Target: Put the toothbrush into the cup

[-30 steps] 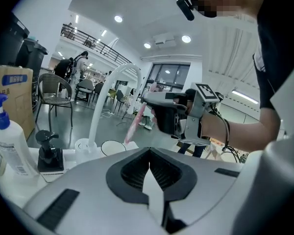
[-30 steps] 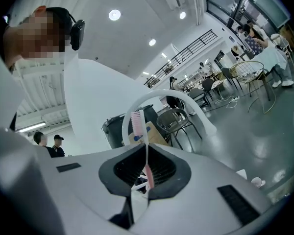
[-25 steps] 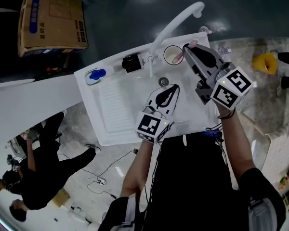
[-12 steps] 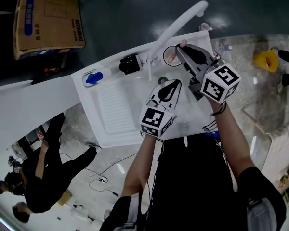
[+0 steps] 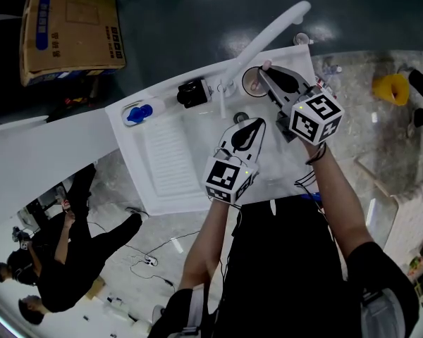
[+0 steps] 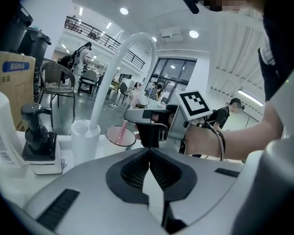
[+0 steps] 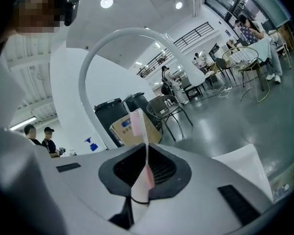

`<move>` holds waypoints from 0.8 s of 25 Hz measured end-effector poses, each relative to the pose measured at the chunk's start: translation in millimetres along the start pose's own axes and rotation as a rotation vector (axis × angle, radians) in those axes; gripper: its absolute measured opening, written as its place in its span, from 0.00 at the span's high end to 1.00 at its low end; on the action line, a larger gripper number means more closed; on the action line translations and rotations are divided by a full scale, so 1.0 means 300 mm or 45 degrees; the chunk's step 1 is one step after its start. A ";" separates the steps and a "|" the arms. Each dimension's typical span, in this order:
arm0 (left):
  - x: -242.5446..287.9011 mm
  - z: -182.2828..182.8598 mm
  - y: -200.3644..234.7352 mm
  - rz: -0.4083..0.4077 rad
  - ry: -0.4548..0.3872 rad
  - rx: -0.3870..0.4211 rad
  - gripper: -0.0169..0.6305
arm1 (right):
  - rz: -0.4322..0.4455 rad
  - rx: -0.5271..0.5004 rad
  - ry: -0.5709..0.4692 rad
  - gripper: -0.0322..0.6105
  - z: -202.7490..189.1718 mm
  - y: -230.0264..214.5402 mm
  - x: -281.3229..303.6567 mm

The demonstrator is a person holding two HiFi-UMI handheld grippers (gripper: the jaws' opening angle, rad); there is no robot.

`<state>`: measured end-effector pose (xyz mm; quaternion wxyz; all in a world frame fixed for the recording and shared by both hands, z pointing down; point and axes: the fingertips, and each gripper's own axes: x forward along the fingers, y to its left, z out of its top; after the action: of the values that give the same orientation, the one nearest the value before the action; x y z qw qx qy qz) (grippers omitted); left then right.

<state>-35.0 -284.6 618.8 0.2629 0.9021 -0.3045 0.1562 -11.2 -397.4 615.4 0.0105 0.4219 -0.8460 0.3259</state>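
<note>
The clear round cup (image 5: 252,82) stands on the white sink's (image 5: 170,162) back rim, right of the tap. My right gripper (image 5: 266,72) is shut on the pink toothbrush (image 5: 262,76), its jaws right over the cup. In the right gripper view the toothbrush (image 7: 138,123) stands up between the jaws, bristle end up. In the left gripper view the cup (image 6: 120,135) shows a pink strip inside its rim, with the right gripper (image 6: 146,120) just beside it. My left gripper (image 5: 256,122) hovers over the basin, shut and empty.
A tall white arched tap (image 5: 262,36) rises beside the cup. A black soap dispenser (image 5: 192,92) and a blue-capped bottle (image 5: 137,113) stand on the sink's back rim to the left. A cardboard box (image 5: 72,31) lies on the floor behind.
My right gripper has shifted left with the toothbrush, closing in over the cup. The left gripper has barely moved.
</note>
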 end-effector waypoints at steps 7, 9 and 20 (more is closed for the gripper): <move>-0.010 -0.002 0.016 0.010 -0.015 -0.005 0.96 | -0.054 -0.093 0.068 0.91 -0.029 -0.013 0.008; -0.011 0.003 0.016 0.007 -0.018 -0.002 0.96 | -0.056 -0.088 0.072 0.91 -0.028 -0.017 0.009; -0.021 0.018 0.012 0.002 -0.036 0.001 0.96 | -0.090 -0.021 0.069 0.91 -0.021 -0.061 0.005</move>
<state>-41.5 -287.0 612.9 0.2581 0.9040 -0.3090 0.1436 -0.7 -402.8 630.6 0.0485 0.4426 -0.8326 0.3295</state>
